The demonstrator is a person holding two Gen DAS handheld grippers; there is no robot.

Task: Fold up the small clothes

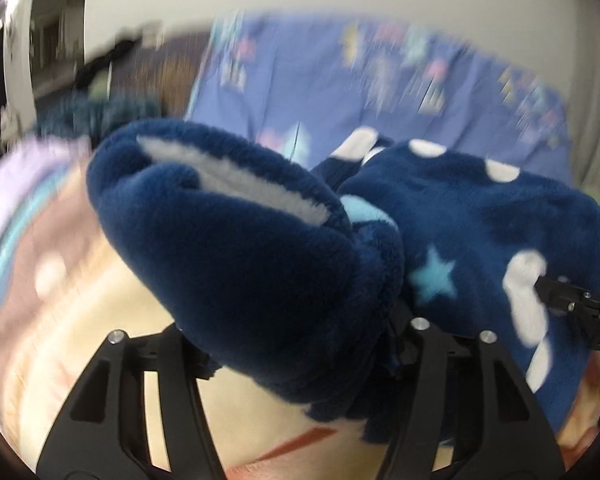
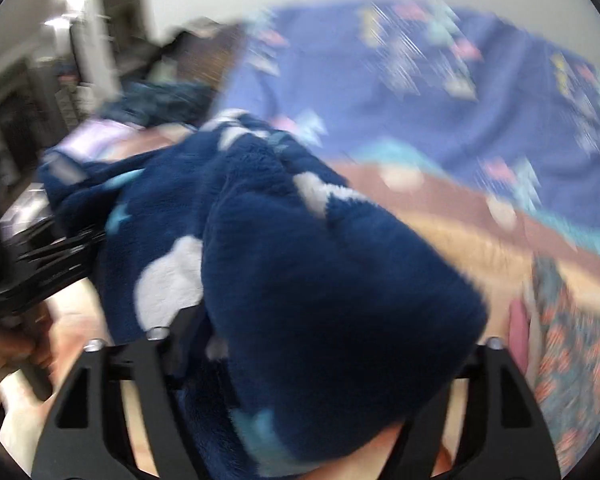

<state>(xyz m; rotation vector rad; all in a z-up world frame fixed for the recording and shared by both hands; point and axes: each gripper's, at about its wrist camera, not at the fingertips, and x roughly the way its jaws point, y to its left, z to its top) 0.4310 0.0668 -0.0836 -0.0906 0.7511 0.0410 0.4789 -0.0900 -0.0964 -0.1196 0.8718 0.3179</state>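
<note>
A navy fleece garment (image 1: 260, 248) patterned with white clouds, white dots and pale blue stars hangs bunched between both grippers above a bed, whose cover shows peach, brown and teal bands (image 1: 60, 280); beyond lies a blue printed sheet (image 1: 320, 80).

Left wrist view: the left gripper (image 1: 300, 344) has its fingers apart with a thick roll of fleece passing between them. Whether the pads press the fabric cannot be told, since the pile hides the contact. At the right edge the right gripper (image 1: 572, 300) enters, its tip at a white cloud patch.

Right wrist view: the right gripper (image 2: 324, 344) stands wide, its fingers well apart, with a rounded mound of fleece lying over and between them; a firm pinch is not evident. The left gripper (image 2: 40, 272) shows at the left edge, carried by a hand (image 2: 12, 344).

The two-point support probably serves to spread the garment for laying flat. The deep, soft pile looks bulky and compressible, likely to slump and slide rather than crease sharply.
</note>
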